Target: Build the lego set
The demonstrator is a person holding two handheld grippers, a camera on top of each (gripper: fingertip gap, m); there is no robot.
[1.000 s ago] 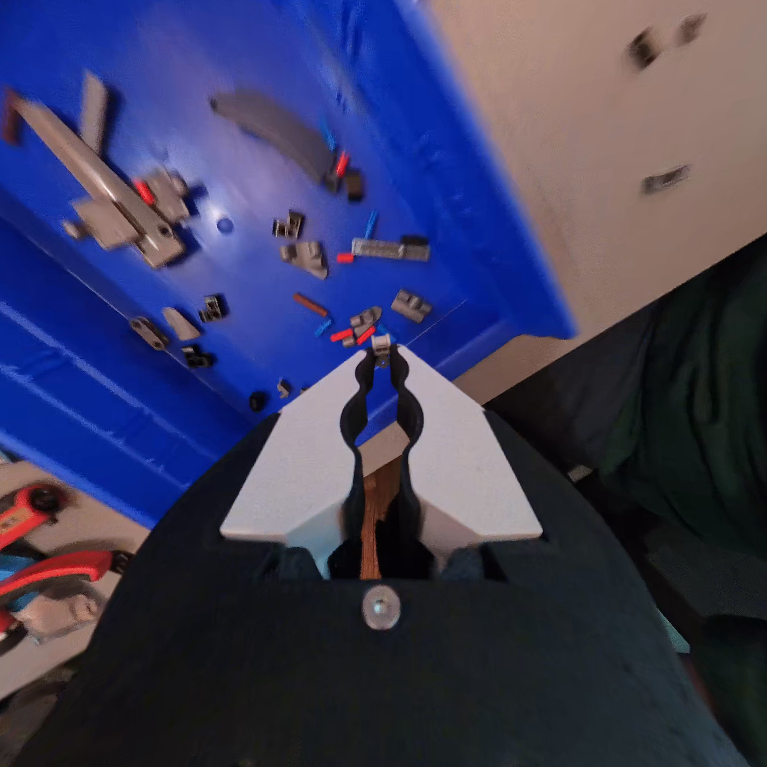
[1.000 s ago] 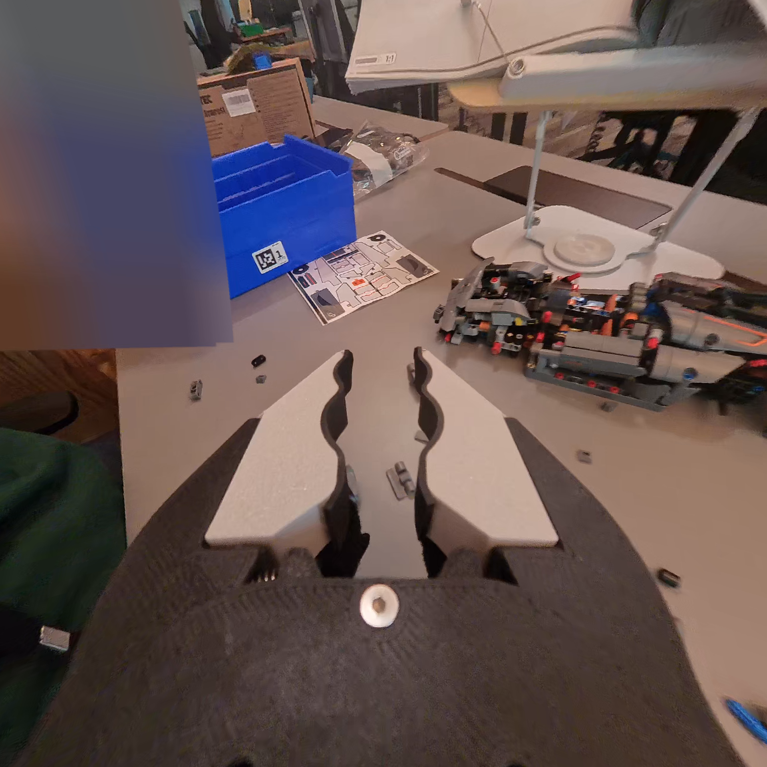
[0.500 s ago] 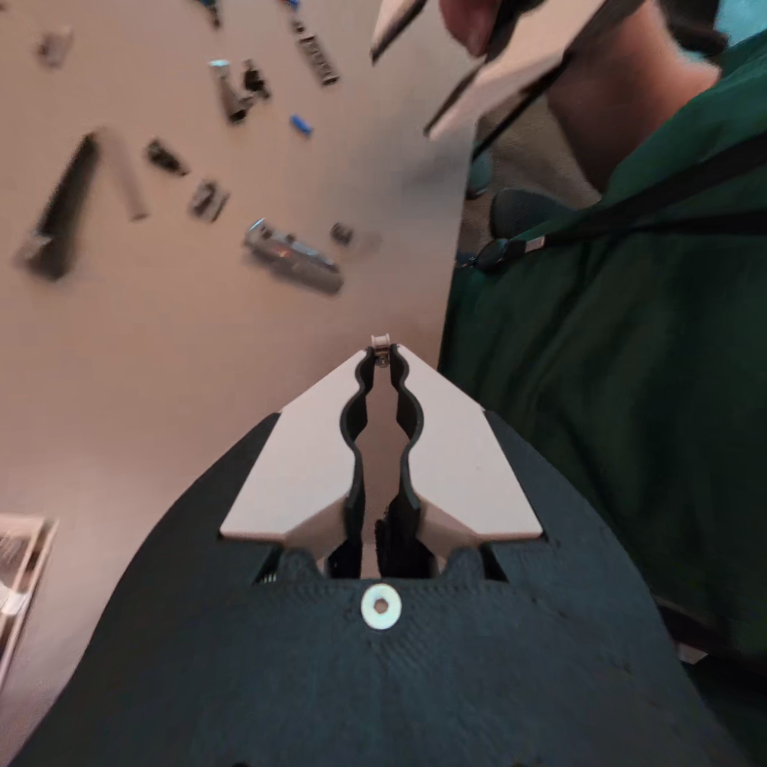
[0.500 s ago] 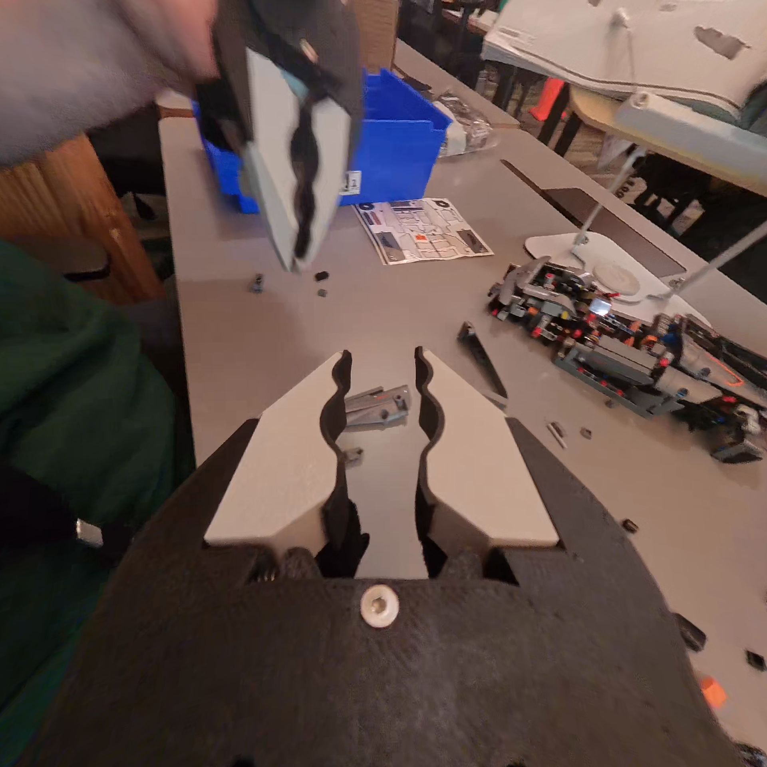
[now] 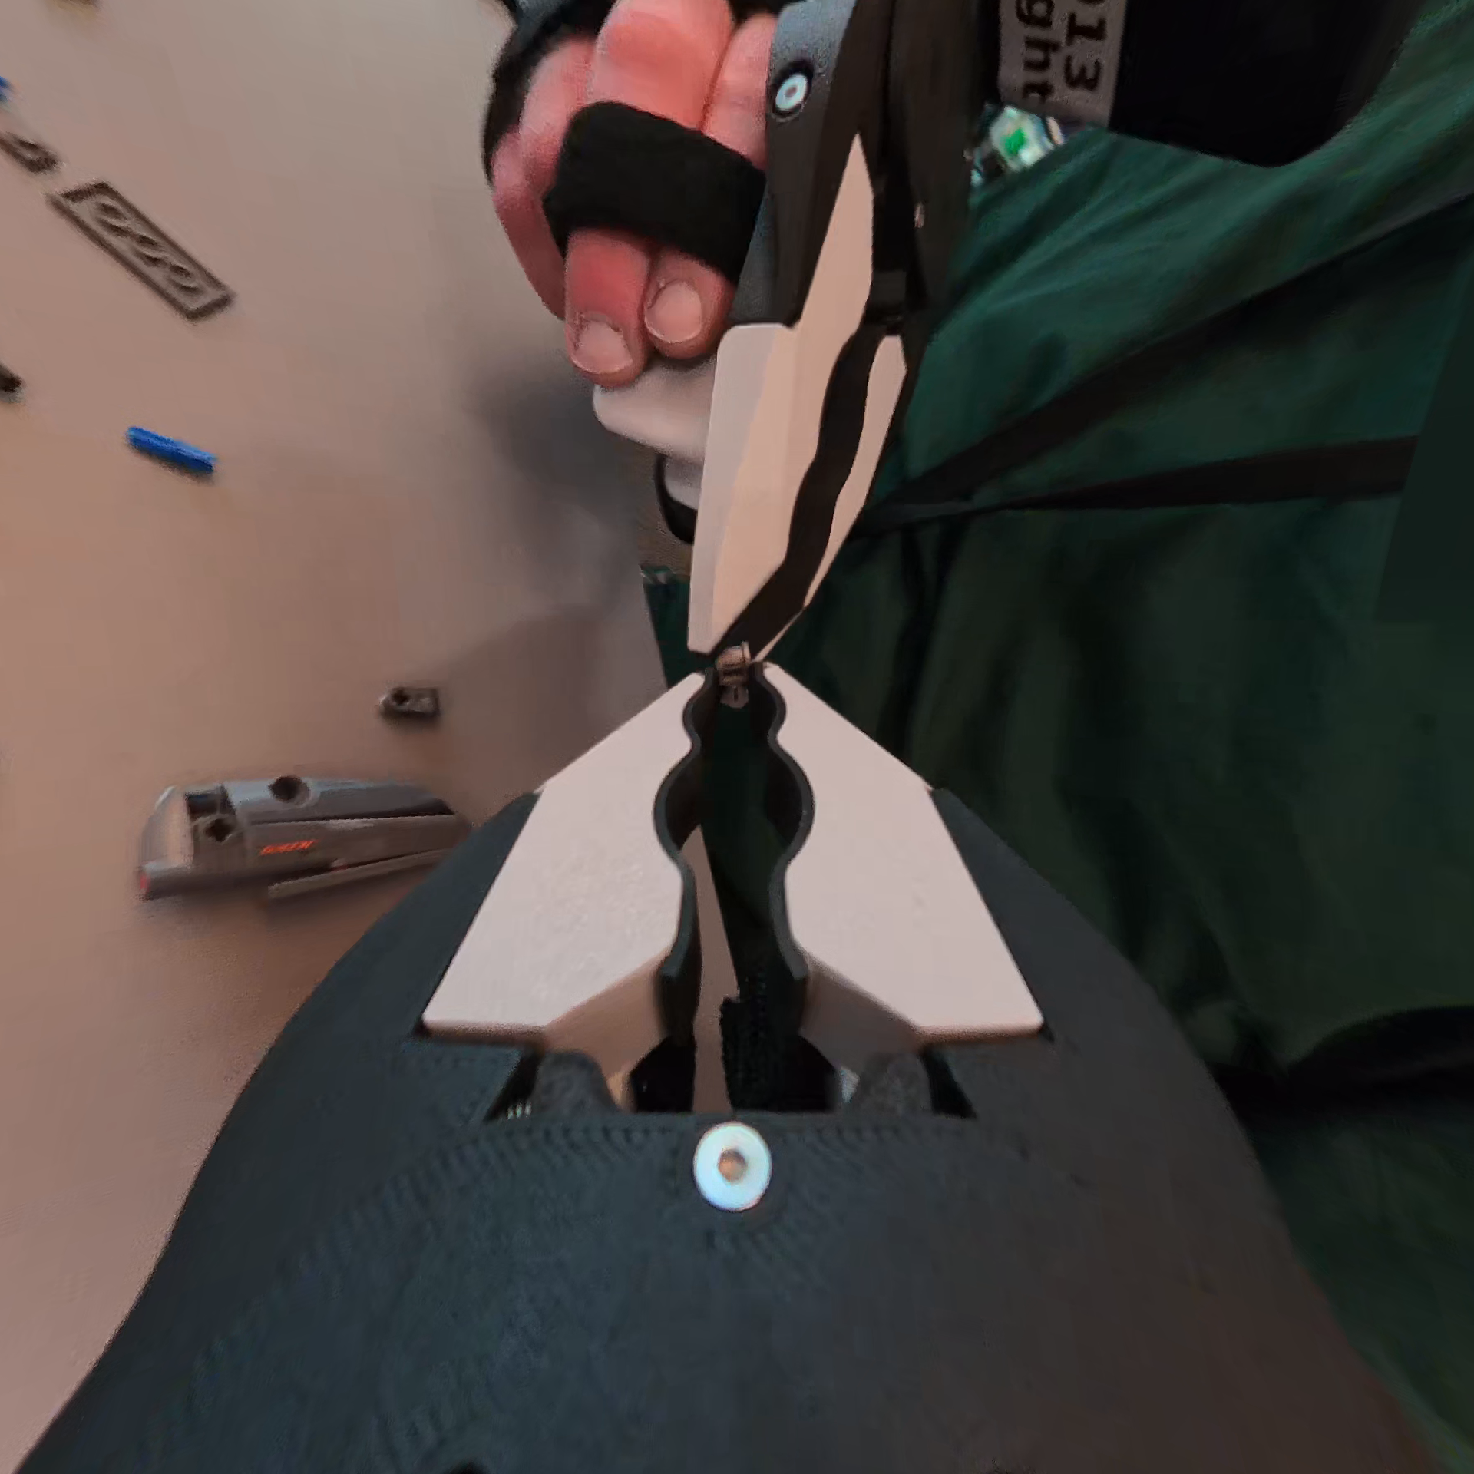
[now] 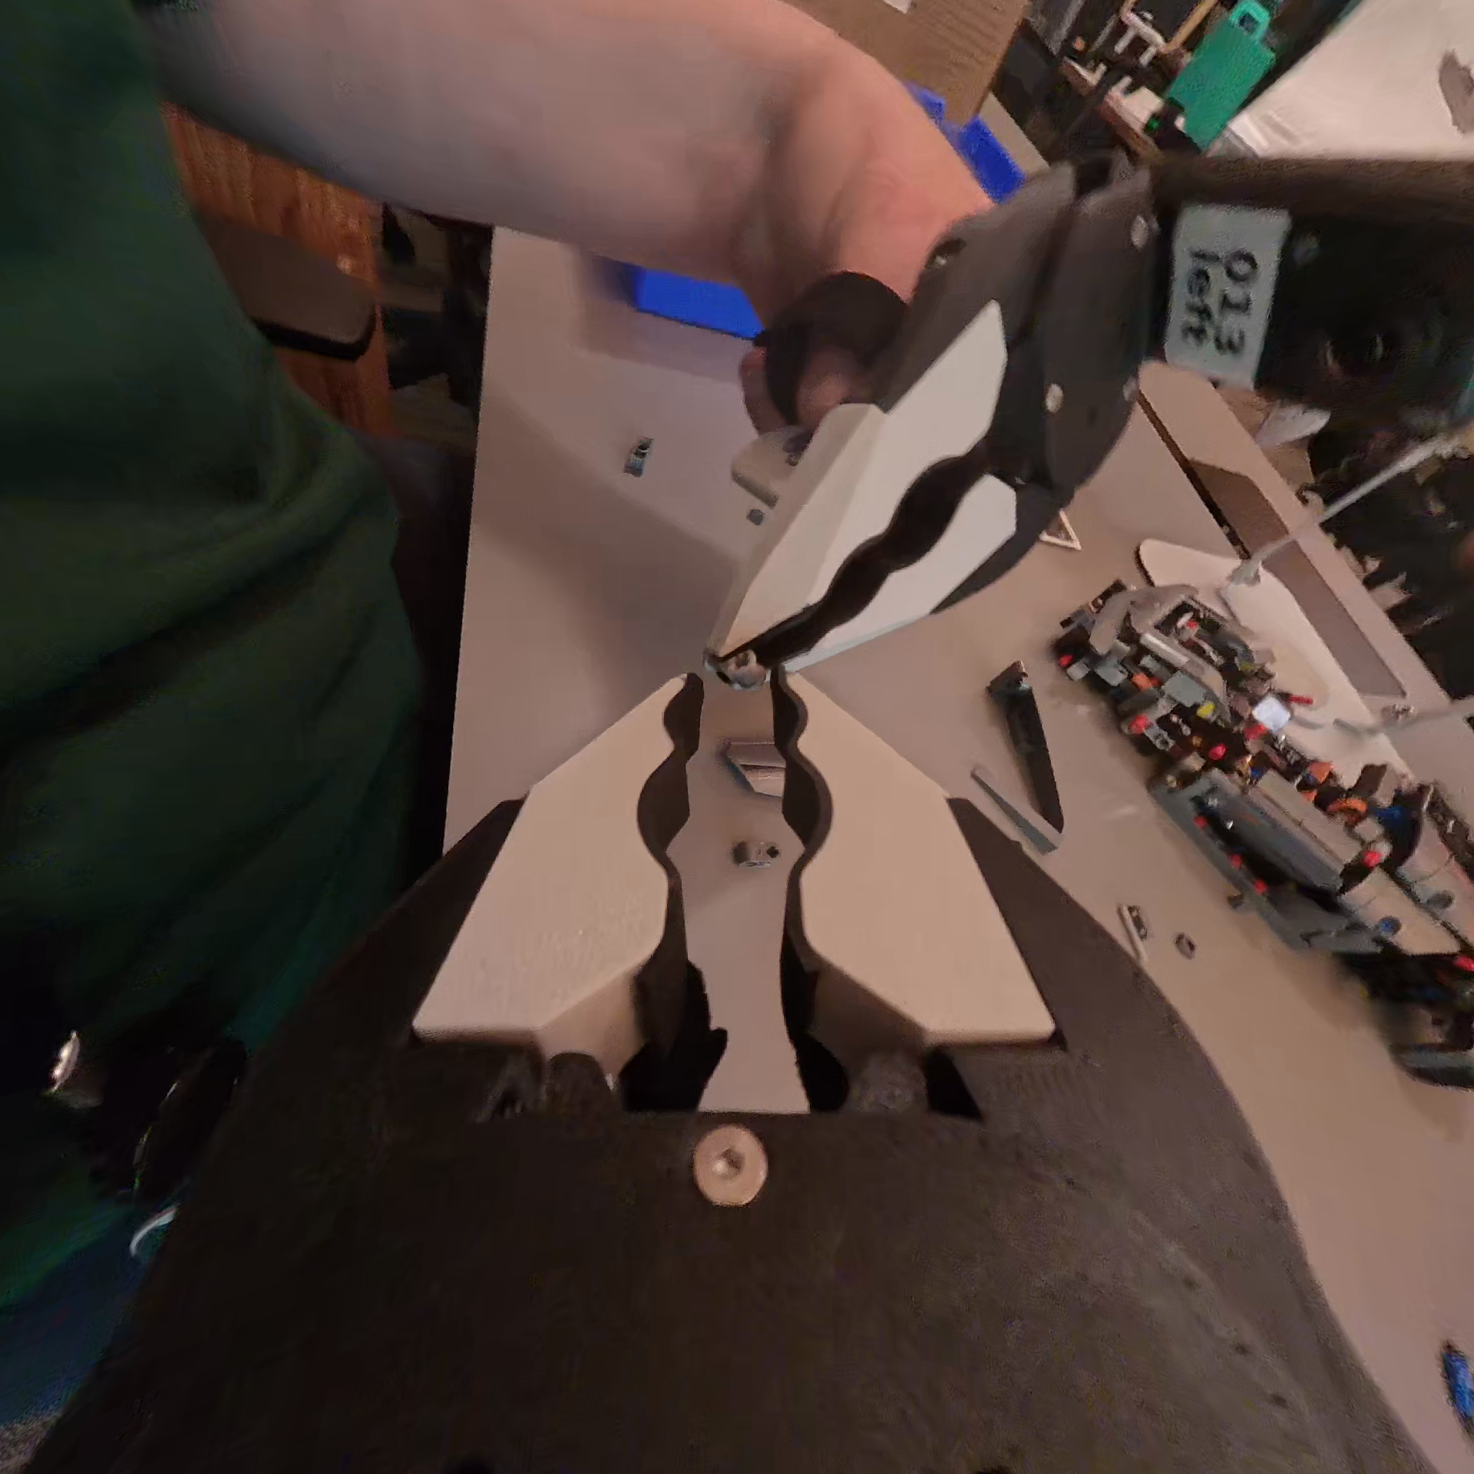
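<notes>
The left tongs (image 5: 732, 692) pinch a tiny grey piece (image 6: 740, 667) tip-to-tip before the spread right tongs (image 6: 735, 678), probably not touching.

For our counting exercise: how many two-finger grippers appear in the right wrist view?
2. The right gripper fills the bottom, open; the left gripper is at upper right, shut on a small grey piece. No others seem hidden.

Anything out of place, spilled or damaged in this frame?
Nothing damaged. Small loose pieces lie scattered over the table, normal mid-build. The left gripper pinches a tiny grey piece at the open right gripper.
</notes>
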